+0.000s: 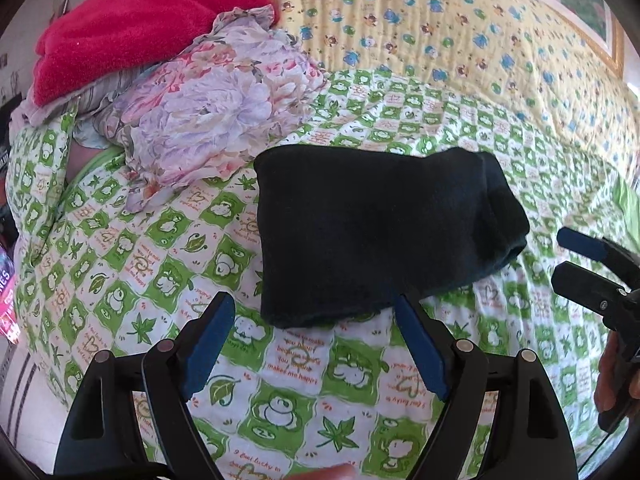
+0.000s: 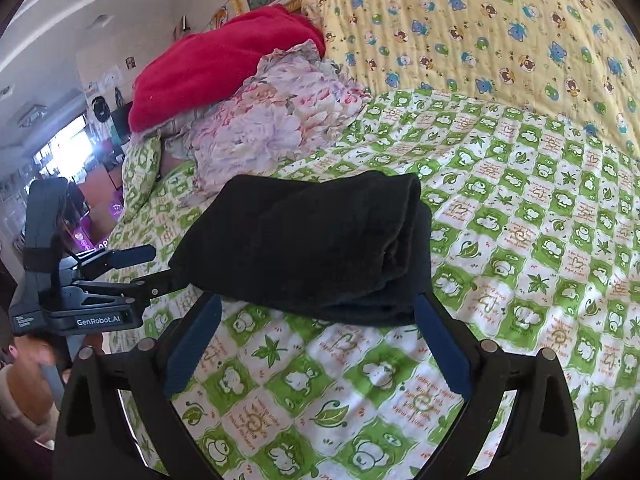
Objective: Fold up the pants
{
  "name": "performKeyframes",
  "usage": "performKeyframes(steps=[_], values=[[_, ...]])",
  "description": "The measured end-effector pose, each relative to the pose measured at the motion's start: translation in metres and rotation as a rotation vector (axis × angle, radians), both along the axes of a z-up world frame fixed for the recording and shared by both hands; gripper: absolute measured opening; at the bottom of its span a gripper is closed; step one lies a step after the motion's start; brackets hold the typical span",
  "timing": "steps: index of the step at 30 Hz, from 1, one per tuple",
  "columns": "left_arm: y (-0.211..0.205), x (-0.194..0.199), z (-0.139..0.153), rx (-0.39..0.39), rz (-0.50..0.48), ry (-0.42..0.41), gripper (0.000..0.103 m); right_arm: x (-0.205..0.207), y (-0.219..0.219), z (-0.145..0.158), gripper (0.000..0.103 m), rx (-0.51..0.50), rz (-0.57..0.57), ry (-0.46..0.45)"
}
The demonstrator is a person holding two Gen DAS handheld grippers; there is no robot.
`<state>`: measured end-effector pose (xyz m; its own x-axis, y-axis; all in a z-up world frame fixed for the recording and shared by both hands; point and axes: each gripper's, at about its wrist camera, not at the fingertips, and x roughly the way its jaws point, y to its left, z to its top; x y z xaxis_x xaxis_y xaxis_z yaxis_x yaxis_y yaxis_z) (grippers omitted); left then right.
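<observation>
The black pants (image 1: 372,232) lie folded into a compact rectangle on the green-and-white checked quilt (image 1: 280,380); they also show in the right wrist view (image 2: 316,240). My left gripper (image 1: 316,312) is open and empty, its blue pads just in front of the bundle's near edge. My right gripper (image 2: 318,308) is open and empty, its fingertips at the bundle's near edge. The right gripper also shows at the right edge of the left wrist view (image 1: 568,256). The left gripper shows at the left of the right wrist view (image 2: 154,268), beside the bundle's left corner.
A pile of floral fabric (image 1: 208,120) with a red towel (image 1: 132,36) on top lies behind and left of the pants. A yellow patterned quilt (image 1: 460,32) covers the far side of the bed. The bed edge runs along the left (image 2: 132,200).
</observation>
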<state>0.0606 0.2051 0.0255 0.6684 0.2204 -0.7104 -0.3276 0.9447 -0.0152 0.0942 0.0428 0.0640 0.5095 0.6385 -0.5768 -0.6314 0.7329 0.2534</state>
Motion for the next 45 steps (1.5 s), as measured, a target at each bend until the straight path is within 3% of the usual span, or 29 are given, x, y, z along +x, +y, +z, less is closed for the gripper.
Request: performKeyframes(steps=[23, 45], values=[[-0.01, -0.004, -0.023, 0.042, -0.009, 0.016, 0.085, -0.012, 0.015, -0.029, 0.097, -0.084, -0.005, -0.015], [-0.006, 0.006, -0.031, 0.049, -0.016, 0.043, 0.085, -0.008, 0.026, -0.035, 0.097, -0.103, 0.02, 0.001]])
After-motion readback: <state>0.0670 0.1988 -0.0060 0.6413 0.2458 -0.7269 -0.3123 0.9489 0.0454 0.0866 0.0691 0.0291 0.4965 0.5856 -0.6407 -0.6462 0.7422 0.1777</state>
